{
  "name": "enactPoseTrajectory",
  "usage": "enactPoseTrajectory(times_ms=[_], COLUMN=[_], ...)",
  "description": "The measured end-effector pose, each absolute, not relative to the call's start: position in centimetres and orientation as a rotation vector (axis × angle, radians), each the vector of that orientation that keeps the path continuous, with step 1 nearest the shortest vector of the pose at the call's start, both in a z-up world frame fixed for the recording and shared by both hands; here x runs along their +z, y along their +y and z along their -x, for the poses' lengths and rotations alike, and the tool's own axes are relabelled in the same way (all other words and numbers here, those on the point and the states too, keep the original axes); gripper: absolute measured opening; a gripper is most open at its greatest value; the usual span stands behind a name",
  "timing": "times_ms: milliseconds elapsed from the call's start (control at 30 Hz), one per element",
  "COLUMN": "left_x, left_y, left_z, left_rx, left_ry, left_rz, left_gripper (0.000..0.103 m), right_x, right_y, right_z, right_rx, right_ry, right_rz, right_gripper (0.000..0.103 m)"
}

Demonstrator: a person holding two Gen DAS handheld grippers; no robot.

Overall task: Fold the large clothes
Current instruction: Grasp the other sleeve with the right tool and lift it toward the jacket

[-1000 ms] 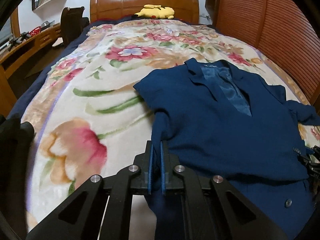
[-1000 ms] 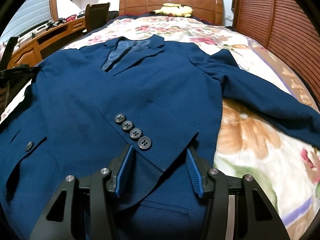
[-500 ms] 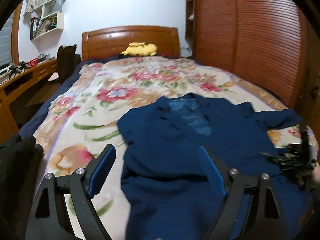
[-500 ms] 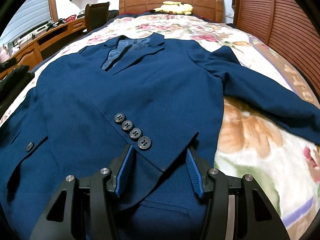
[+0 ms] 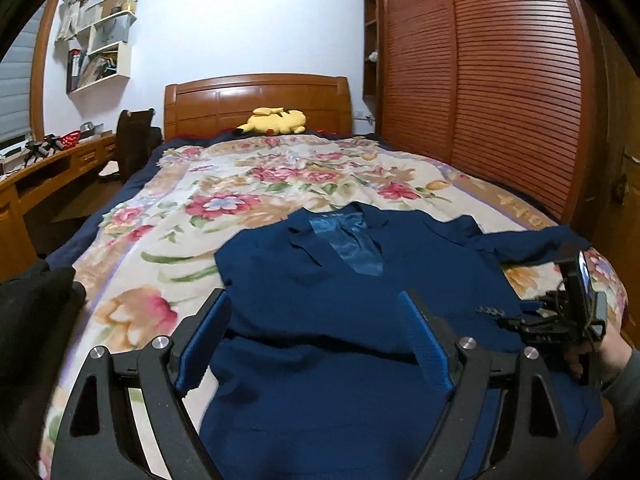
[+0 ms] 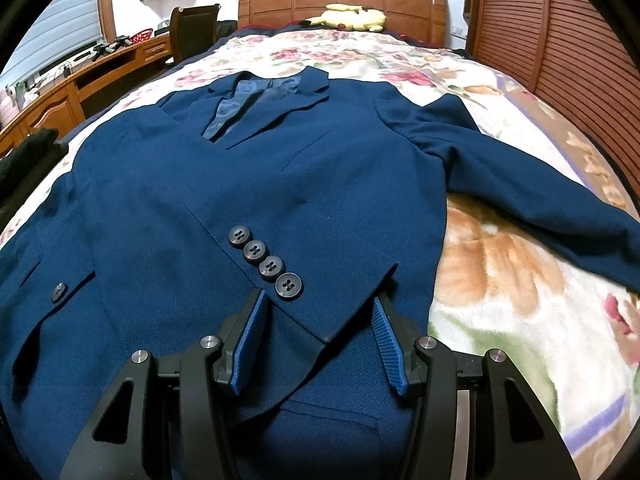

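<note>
Navy blazer (image 6: 256, 184) flat on floral bed (image 5: 168, 216), collar label unreadable; left gripper (image 5: 316, 340) wide apart after just opening, empty; right gripper (image 6: 320, 344) half open astride cuff (image 6: 336, 304), grip uncertain; sleeve buttons (image 6: 264, 260) at 12 o'clock of it, clear only in right view

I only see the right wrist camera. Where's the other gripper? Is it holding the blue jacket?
Observer: No. The left gripper hovers over the blue jacket. Its jaws have just been opening and stand wide, pressing on nothing.
Operator: What's holding the gripper that I look through?
Observer: A person's hand, with a sleeve behind it, holds the right gripper at the right edge of the left wrist view.
</note>
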State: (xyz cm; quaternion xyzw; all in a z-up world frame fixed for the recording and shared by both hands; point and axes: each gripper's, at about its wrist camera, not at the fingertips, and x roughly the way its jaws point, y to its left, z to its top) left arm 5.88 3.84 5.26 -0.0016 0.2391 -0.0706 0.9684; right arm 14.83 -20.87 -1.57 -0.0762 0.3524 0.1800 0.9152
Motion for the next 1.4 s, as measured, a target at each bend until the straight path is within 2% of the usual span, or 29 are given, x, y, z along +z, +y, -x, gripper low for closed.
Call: enactPoseTrajectory(times_ms=[467, 867, 1067, 1133, 1400], left_x=[0.1, -0.4, -0.4, -0.4, -0.4], left_y=[1.3, 0.8, 0.1, -0.2, -1.1], left_z=[-5.4, -4.7, -4.5, -4.4, -4.6], left_rx=[-0.190, -0.179, -0.182, -0.183, -0.191], left_ry=[0.585, 0.548, 0.539, 0.536, 0.537], left_rz=[0.047, 0.027, -0.011, -0.025, -0.064], left_gripper=[0.085, 0.085, 0.085, 0.085, 0.085], right_x=[-1.6, -0.8, 1.2, 1.6, 2.5], right_y=[-20.9, -21.9, -25.7, -27.9, -37.4], right_z=[-14.8, -14.5, -14.4, -15.1, -18.9], right_rx=[0.371, 0.391, 0.336, 0.274, 0.057], right_ry=[0.721, 0.718, 0.666, 0.664, 0.676], right_rz=[0.162, 0.136, 0.141, 0.150, 0.121], right_gripper=[0.054, 0.054, 0.054, 0.060, 0.060])
